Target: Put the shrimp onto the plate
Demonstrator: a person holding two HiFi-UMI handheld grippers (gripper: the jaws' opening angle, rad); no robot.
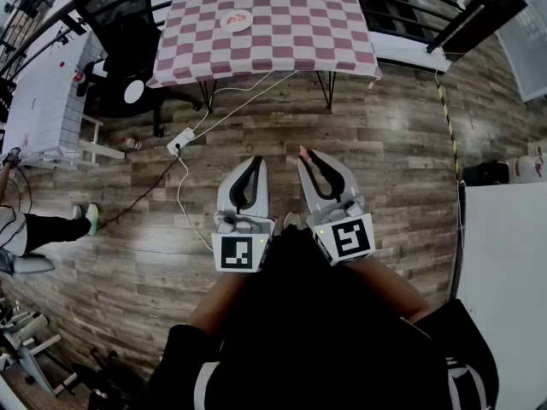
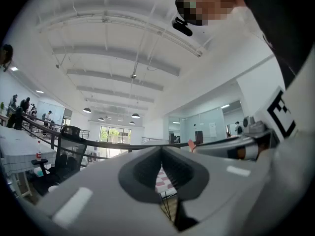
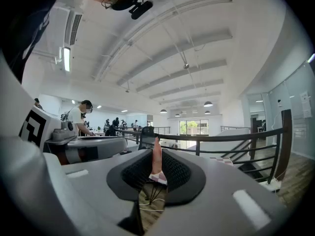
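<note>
the person stands on a brown wood-plank floor [image 1: 385, 143], well back from a counter [image 1: 282, 41] covered by a pink-and-white checked cloth at the far side of the scene. the right hand-held gripper [image 1: 305, 155] is closed on a slim pink-orange shrimp [image 3: 156, 157], which stands upright between the dark ribbed pads, its tip poking up past the jaw ends. the left hand-held gripper [image 1: 254, 161] is just left of it, its jaws brought together at the tips with nothing between them; only a thin slit of checked cloth shows through them in the left gripper view. both hand-held grippers are held close to the body, pointing toward the far counter. a round white plate [image 1: 225, 23] sits on the left half of the counter, well apart from the held shrimp, and a curled red-orange piece [image 1: 238, 17] lies on it. a black office chair [image 1: 120, 11] stands left of the counter, and a white power strip [image 1: 181, 140] with cables lies on the floor nearer.
</note>
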